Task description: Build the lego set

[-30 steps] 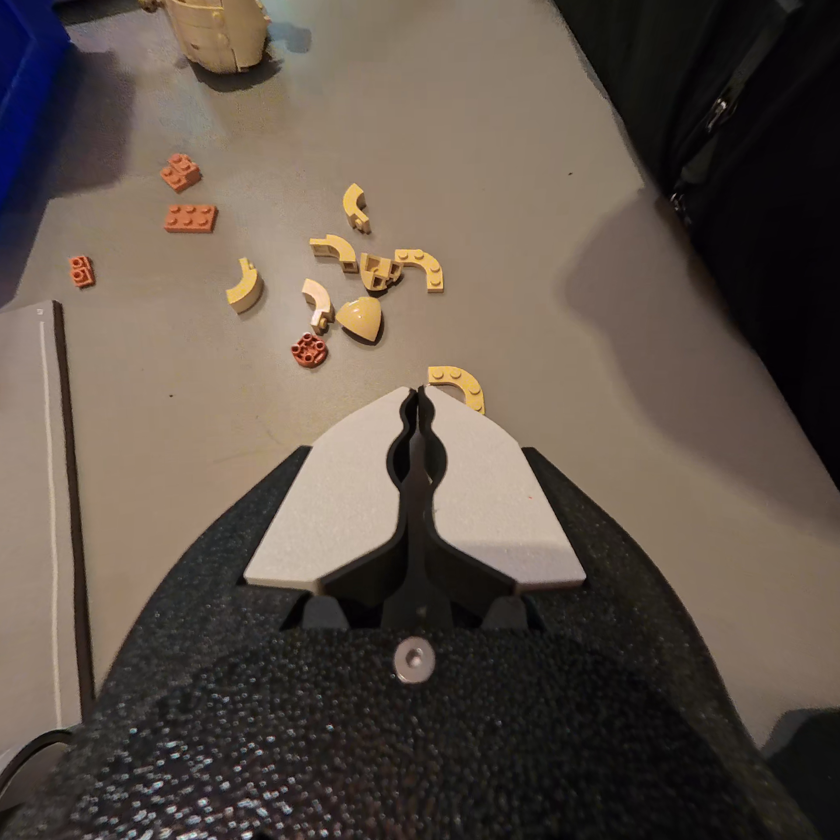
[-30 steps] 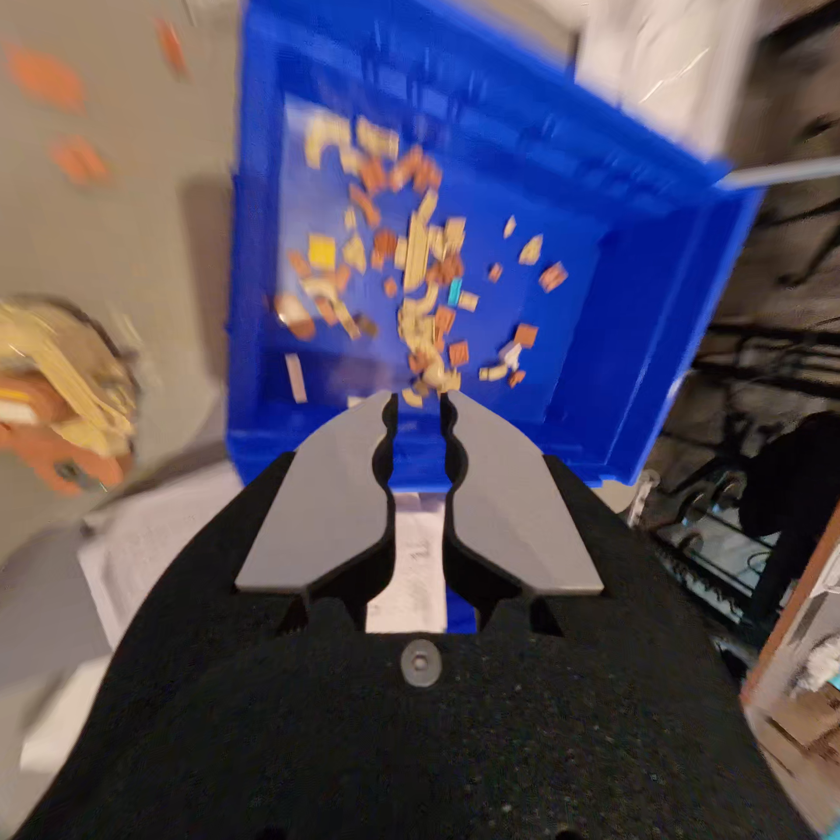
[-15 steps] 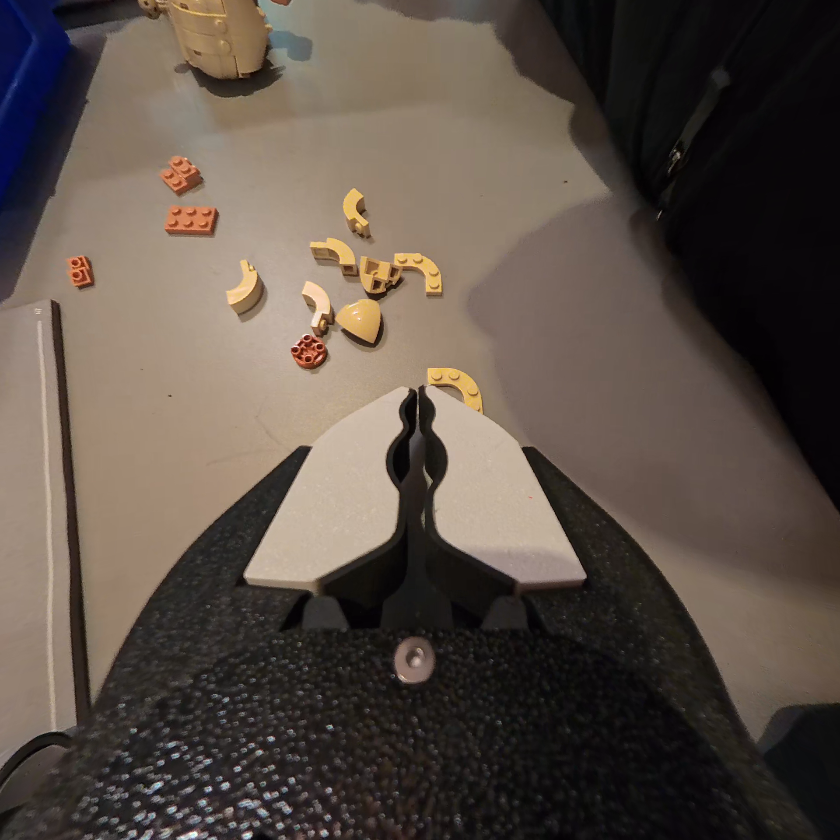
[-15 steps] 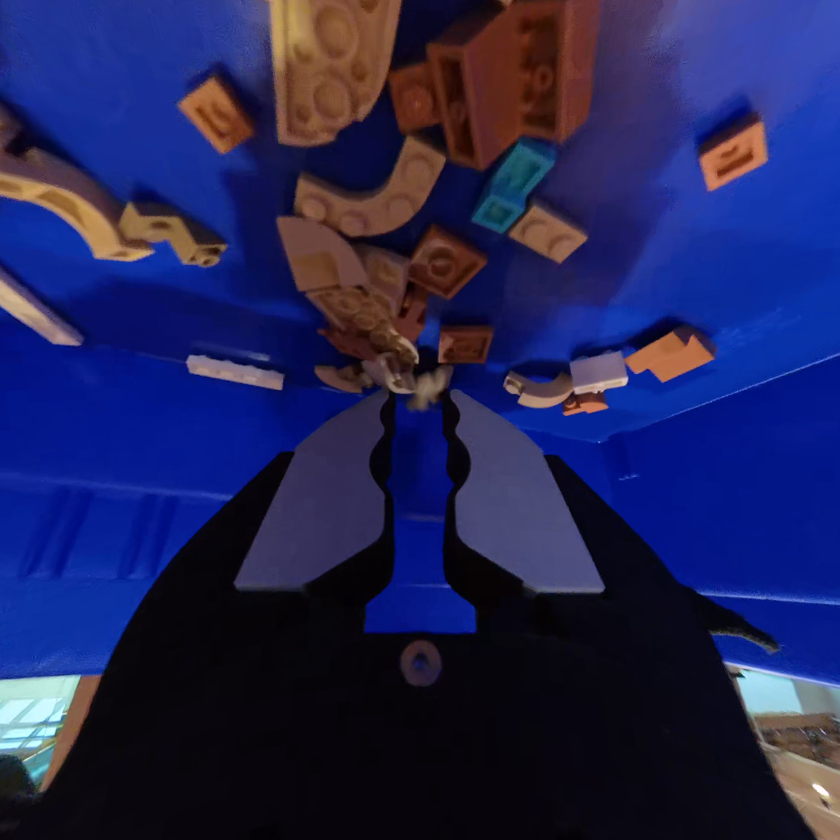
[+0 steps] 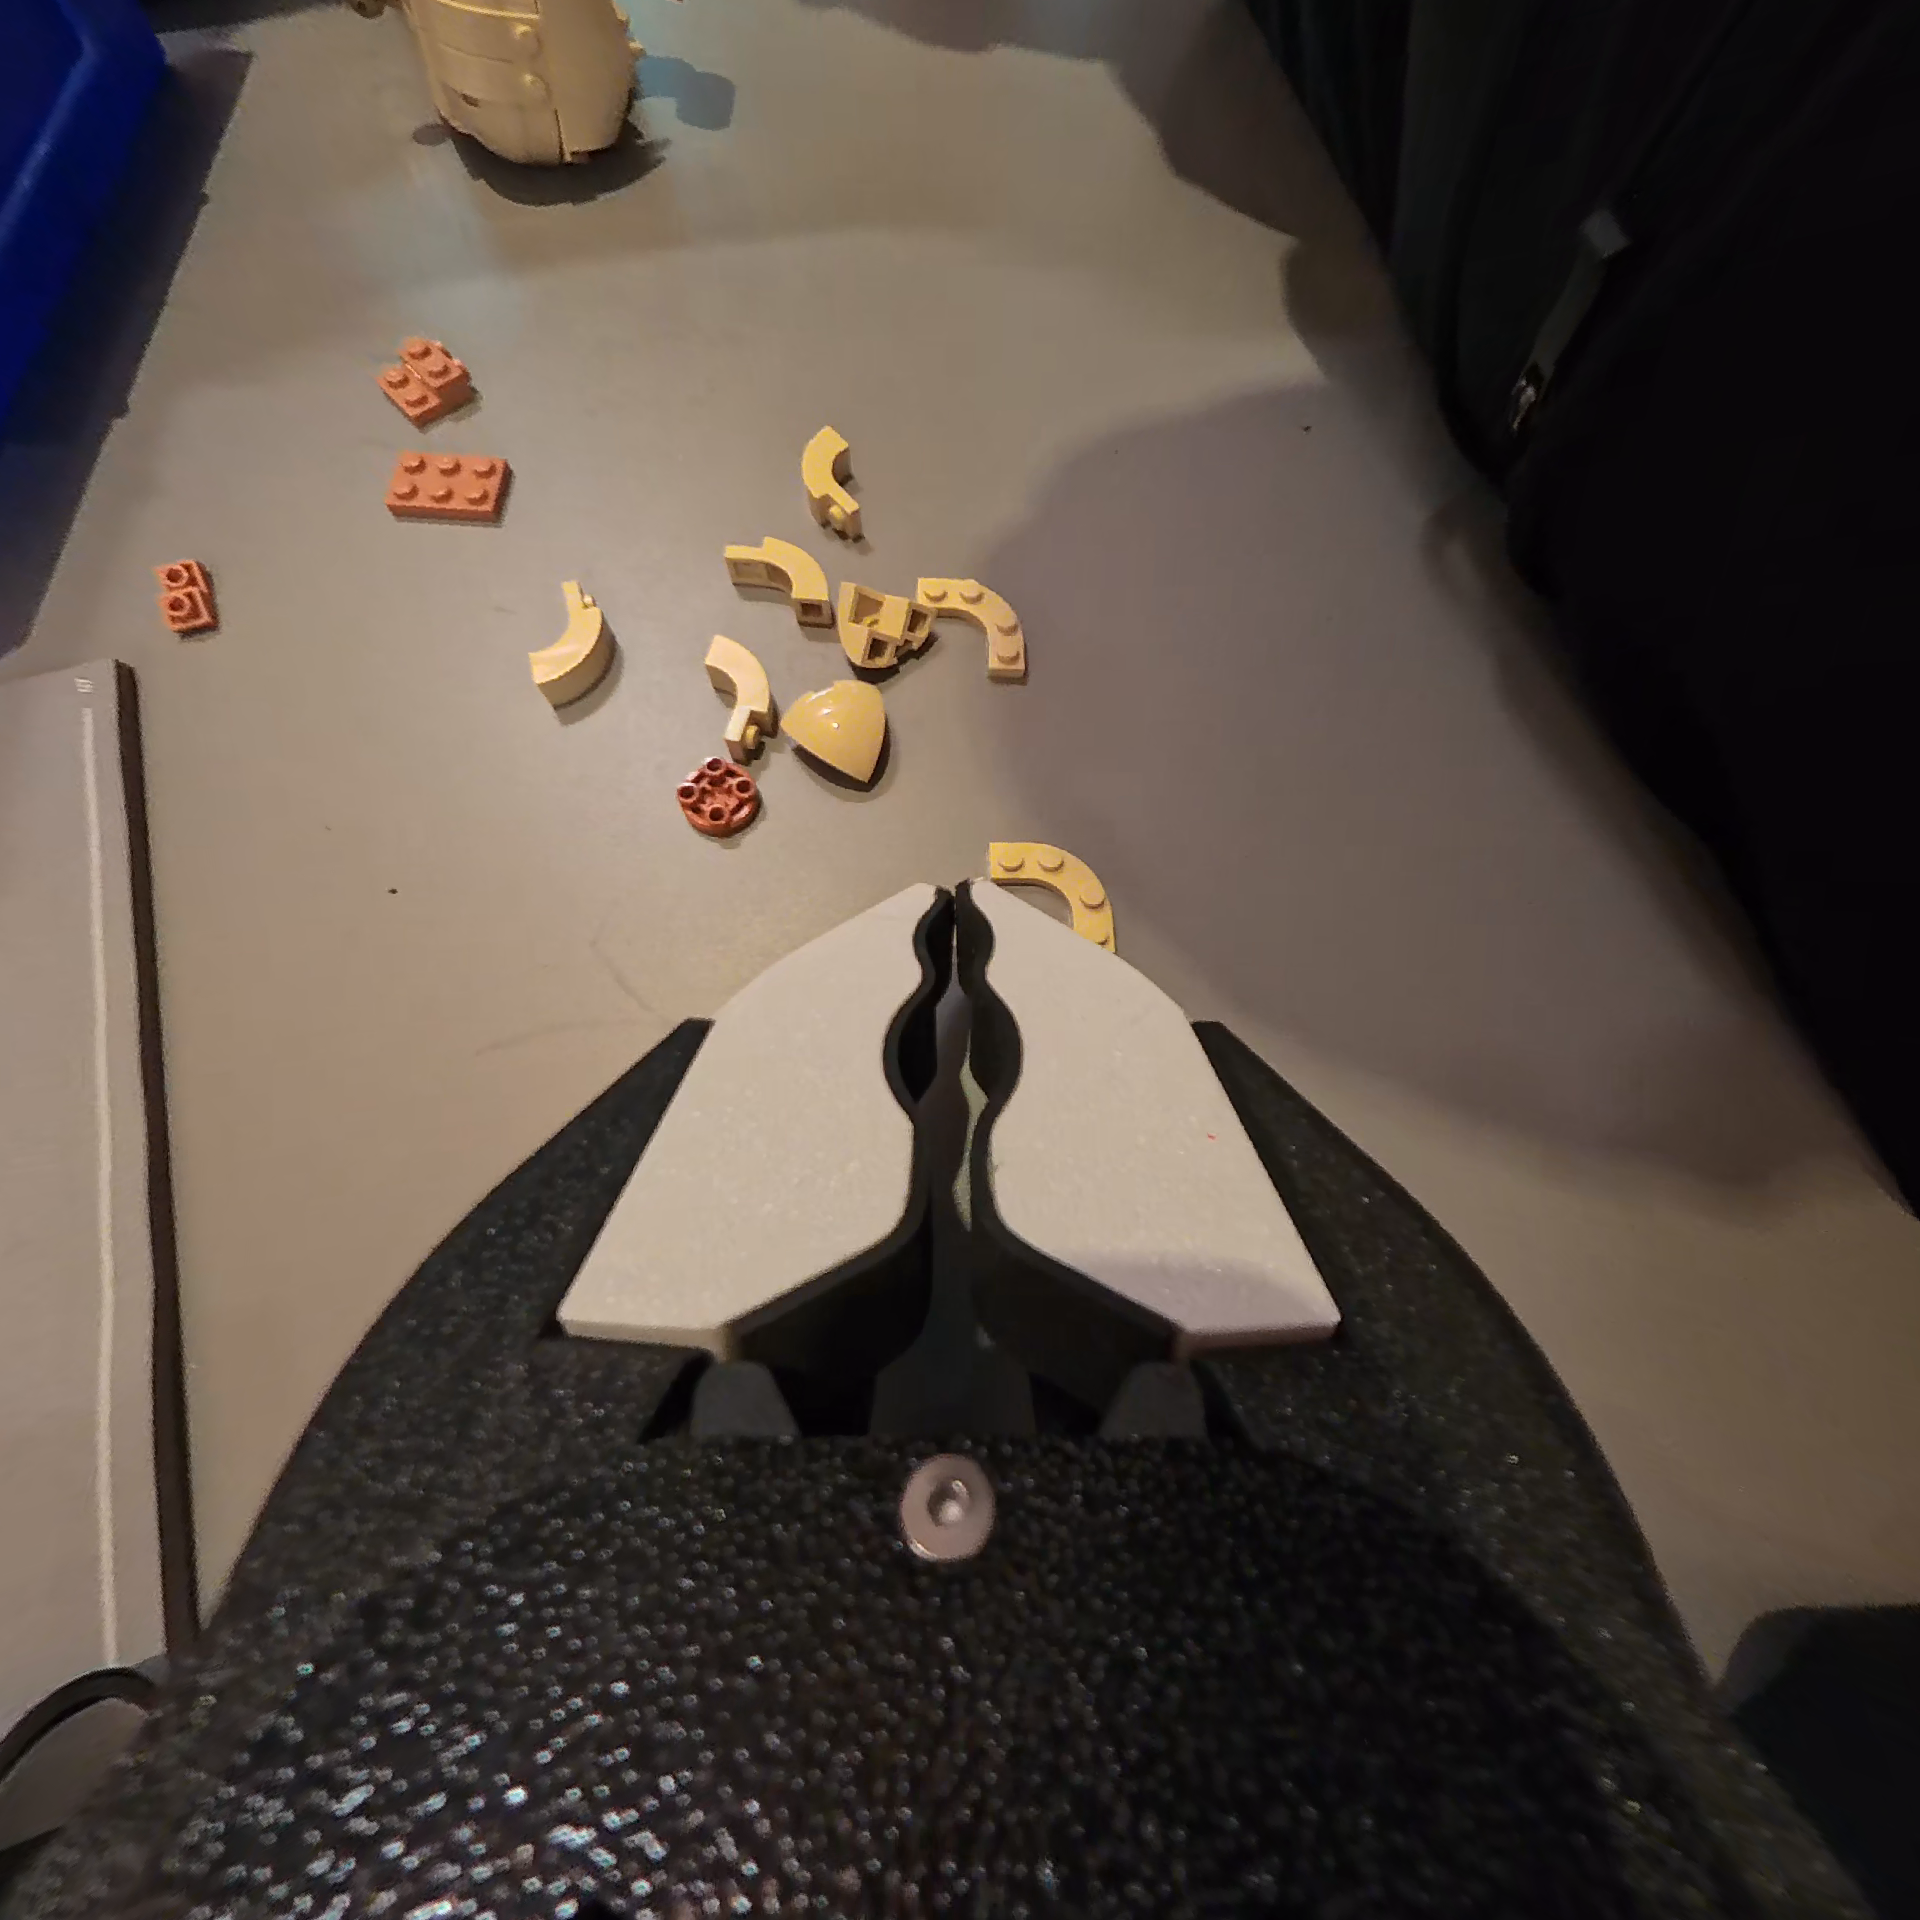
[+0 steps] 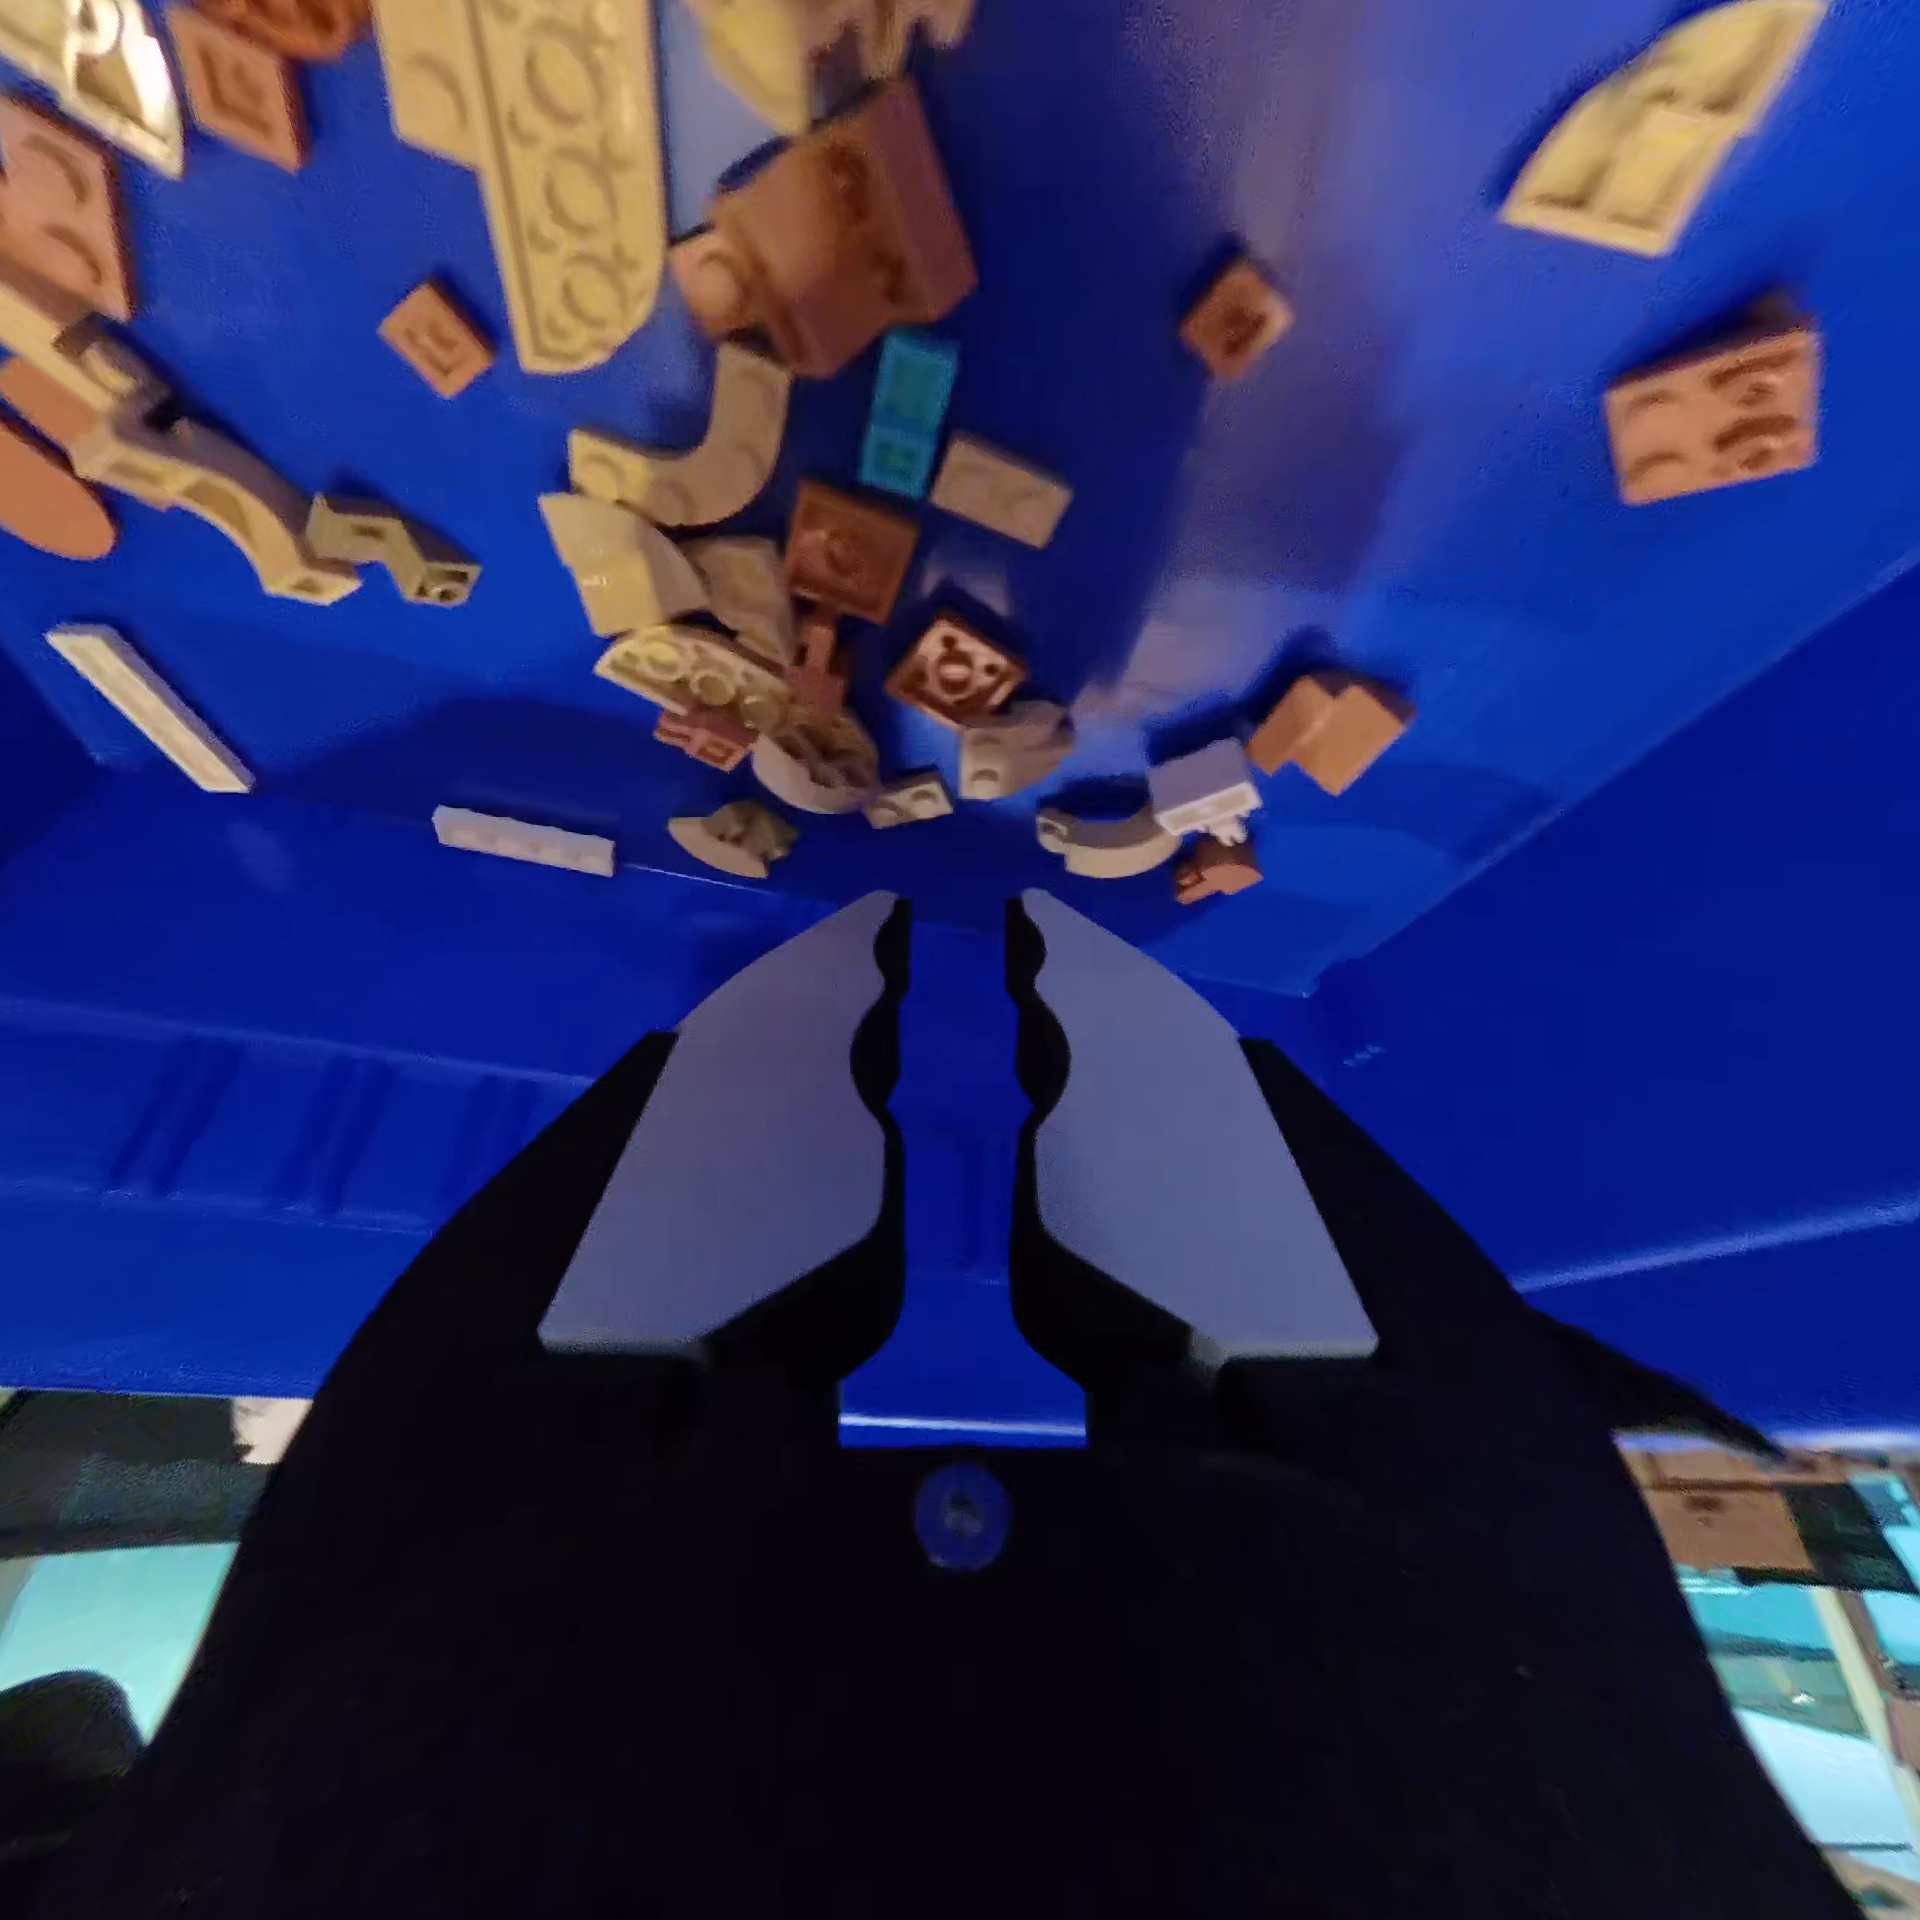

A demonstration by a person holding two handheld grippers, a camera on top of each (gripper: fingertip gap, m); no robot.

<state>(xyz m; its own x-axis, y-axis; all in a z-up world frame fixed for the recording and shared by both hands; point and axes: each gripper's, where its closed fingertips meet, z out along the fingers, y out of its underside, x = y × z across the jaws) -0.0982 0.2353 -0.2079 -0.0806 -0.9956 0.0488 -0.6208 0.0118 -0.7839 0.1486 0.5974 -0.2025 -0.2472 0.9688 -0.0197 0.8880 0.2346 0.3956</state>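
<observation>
My left gripper (image 5: 956,891) is shut and empty, low over the grey table (image 5: 1195,520). A tan curved plate (image 5: 1060,878) lies just past its right fingertip. Beyond it lie several tan curved pieces (image 5: 790,582), a tan dome piece (image 5: 836,727), a brown round plate (image 5: 717,795) and brown bricks (image 5: 447,485). A partly built tan model (image 5: 520,78) stands at the far end. My right gripper (image 6: 956,906) is open and empty inside the blue bin (image 6: 1558,1091), its tips just short of a heap of tan and brown pieces (image 6: 769,665).
A grey booklet (image 5: 62,1091) lies at the table's left edge. The blue bin's corner (image 5: 52,197) shows at the far left. Something dark (image 5: 1714,468) runs along the table's right side. A teal piece (image 6: 909,416) lies among the bin's bricks. My right fingertips sit around 45 cm from my left ones. From my left tips it is roughly 5 cm to the tan dome piece (image 5: 836,727); from my right, 40 cm.
My right gripper has gone from above the blue bin down into it, close to the pieces on its floor. My left gripper has stayed shut and has hardly moved.
</observation>
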